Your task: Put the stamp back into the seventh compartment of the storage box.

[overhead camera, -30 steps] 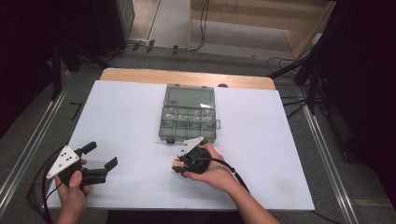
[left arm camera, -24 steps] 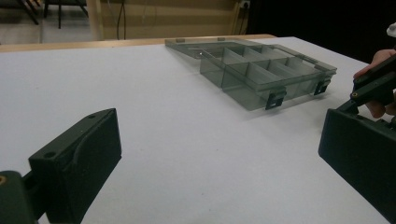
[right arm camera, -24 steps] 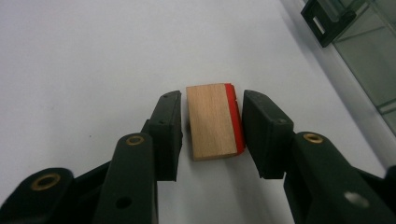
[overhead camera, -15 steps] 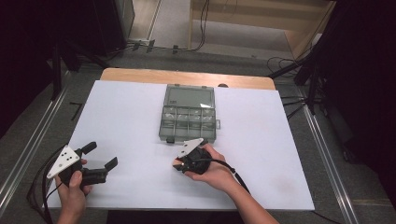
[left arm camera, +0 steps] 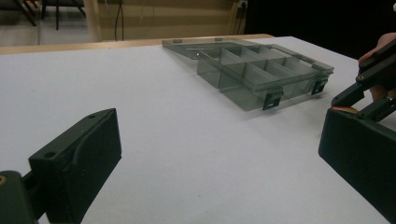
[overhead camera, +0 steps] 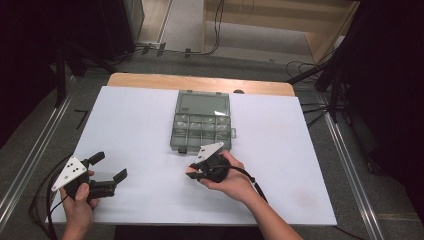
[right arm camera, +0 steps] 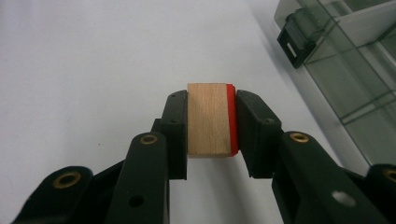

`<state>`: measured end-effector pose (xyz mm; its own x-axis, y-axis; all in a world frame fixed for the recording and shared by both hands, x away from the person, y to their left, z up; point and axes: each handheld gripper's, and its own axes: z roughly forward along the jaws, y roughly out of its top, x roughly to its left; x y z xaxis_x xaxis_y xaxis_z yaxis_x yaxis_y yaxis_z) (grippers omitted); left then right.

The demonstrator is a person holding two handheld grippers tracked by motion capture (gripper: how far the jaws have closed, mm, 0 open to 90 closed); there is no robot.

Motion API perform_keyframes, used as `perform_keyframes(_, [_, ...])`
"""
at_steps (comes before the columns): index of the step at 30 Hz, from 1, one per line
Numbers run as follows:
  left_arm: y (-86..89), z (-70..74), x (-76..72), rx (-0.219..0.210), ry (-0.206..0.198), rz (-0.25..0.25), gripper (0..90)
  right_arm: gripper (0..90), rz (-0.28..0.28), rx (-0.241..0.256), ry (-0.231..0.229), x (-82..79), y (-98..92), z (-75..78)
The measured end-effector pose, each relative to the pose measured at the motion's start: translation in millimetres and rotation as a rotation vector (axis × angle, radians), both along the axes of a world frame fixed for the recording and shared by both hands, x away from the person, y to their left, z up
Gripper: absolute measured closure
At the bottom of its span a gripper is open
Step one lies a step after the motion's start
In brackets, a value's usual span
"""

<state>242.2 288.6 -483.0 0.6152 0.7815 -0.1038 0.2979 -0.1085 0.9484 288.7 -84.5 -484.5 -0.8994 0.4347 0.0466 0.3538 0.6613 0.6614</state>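
Note:
A small wooden block with one red face [right arm camera: 211, 119] is clamped between the jaws of my right gripper [right arm camera: 211, 122], just above the white table top. From above, the right gripper [overhead camera: 196, 171] sits just in front of a clear grey compartment box [overhead camera: 202, 126], pointing left. That box [left arm camera: 252, 69] lies open, its lid folded flat behind it; its latch [right arm camera: 294, 41] shows at the upper right of the right gripper view. My left gripper [overhead camera: 109, 167] rests at the front left of the table, jaws wide apart with nothing between them. Past its right jaw appears the other gripper [left arm camera: 373, 79].
White sheet [overhead camera: 135, 125] covers the table, with a bare wooden strip [overhead camera: 200, 82] at the far edge. Metal rails [overhead camera: 350, 165] run along both sides. Cables [overhead camera: 40, 210] trail from the left gripper off the front left corner.

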Motion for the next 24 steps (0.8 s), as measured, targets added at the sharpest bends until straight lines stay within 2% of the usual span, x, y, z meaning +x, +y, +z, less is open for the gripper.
perform_keyframes(7, [1.5, -0.3, 0.7, -0.015, 0.006, 0.003, 0.0, 64.3, -0.012, 0.010, 0.004, 2.8, -4.2, 4.8])
perform_keyframes(24, [-2.6, -1.7, 0.4, -0.002, 0.006, -0.006, 0.0, 64.3, -0.046, 0.030, 0.005, 14.7, -15.9, 23.2])
